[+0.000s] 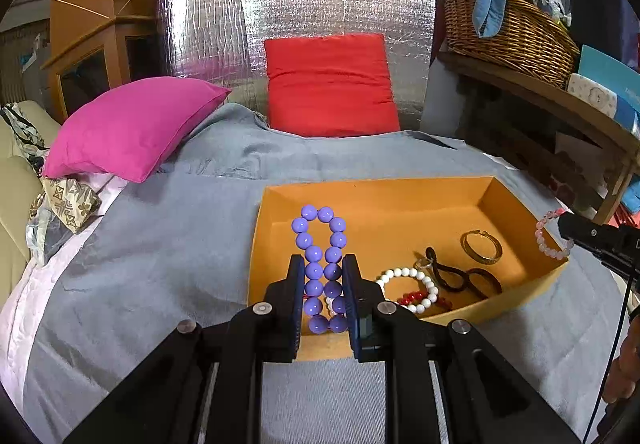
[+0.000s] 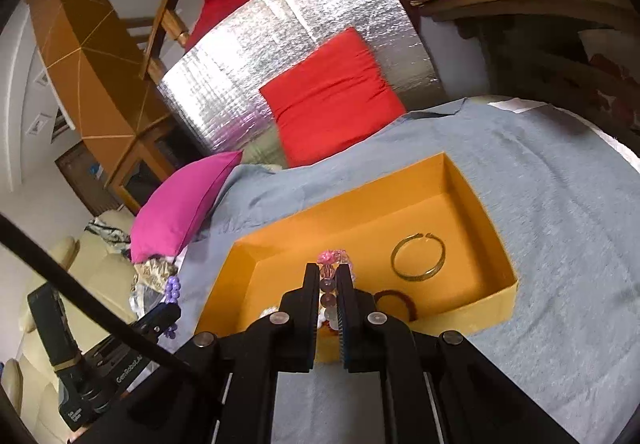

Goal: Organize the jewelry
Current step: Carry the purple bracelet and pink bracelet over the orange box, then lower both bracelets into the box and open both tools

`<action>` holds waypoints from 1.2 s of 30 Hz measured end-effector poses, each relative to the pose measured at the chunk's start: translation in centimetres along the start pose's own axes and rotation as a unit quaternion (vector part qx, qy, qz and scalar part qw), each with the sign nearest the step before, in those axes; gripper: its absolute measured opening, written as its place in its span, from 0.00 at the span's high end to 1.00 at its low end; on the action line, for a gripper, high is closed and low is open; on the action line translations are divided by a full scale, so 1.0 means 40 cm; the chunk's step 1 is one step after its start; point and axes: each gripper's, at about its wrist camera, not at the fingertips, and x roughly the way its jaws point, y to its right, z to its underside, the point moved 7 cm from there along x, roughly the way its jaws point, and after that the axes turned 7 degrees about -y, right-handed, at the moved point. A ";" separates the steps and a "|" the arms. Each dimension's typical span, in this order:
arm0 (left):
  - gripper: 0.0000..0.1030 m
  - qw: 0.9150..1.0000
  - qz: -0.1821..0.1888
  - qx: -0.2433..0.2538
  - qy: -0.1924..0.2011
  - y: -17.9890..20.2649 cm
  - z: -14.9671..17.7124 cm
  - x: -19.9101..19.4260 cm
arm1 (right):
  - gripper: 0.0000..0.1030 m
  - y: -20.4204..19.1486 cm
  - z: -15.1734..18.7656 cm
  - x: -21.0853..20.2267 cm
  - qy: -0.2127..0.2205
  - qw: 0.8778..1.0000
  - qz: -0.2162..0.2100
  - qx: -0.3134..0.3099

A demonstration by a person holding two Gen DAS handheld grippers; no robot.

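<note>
The left gripper (image 1: pixel 322 276), a black two-finger tool at the lower centre of the left wrist view, is clamped on a bracelet of round purple beads (image 1: pixel 322 244); the squeezed loop stands up past the fingertips. The right gripper (image 2: pixel 329 282), at the lower centre of the right wrist view, is closed on a bracelet of pale pink translucent beads (image 2: pixel 330 264), with the beads pinched in a single row between its fingers.

Both bracelets are held above the near edge of an open orange cardboard box (image 1: pixel 520 196), which rests on a grey-blue cloth (image 1: pixel 160 252). Inside the box, right of centre in the left wrist view, lie:
- a gold open bangle (image 1: pixel 481 245);
- a white bead bracelet (image 1: pixel 412 290);
- a red bead strand (image 1: pixel 416 299), touching the white one;
- a dark looped band (image 1: pixel 460 276).

A magenta cushion (image 1: pixel 132 126) lies at the left, a red cushion (image 1: pixel 330 84) at upper centre, against a silver foil sheet (image 1: pixel 296 12). A wicker basket (image 1: pixel 508 32) occupies the upper right.
</note>
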 end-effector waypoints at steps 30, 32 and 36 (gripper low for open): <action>0.81 0.996 -0.025 0.011 -0.081 -0.002 0.041 0.192 | 0.91 0.171 -0.050 0.115 -0.031 0.997 0.050 0.054; 0.81 0.996 -0.025 0.012 -0.084 -0.001 0.044 0.195 | 0.91 0.176 -0.040 0.119 -0.037 0.996 0.061 0.052; 0.81 0.996 -0.024 0.013 -0.087 -0.002 0.049 0.204 | 0.91 0.182 -0.028 0.129 -0.047 0.995 0.070 0.053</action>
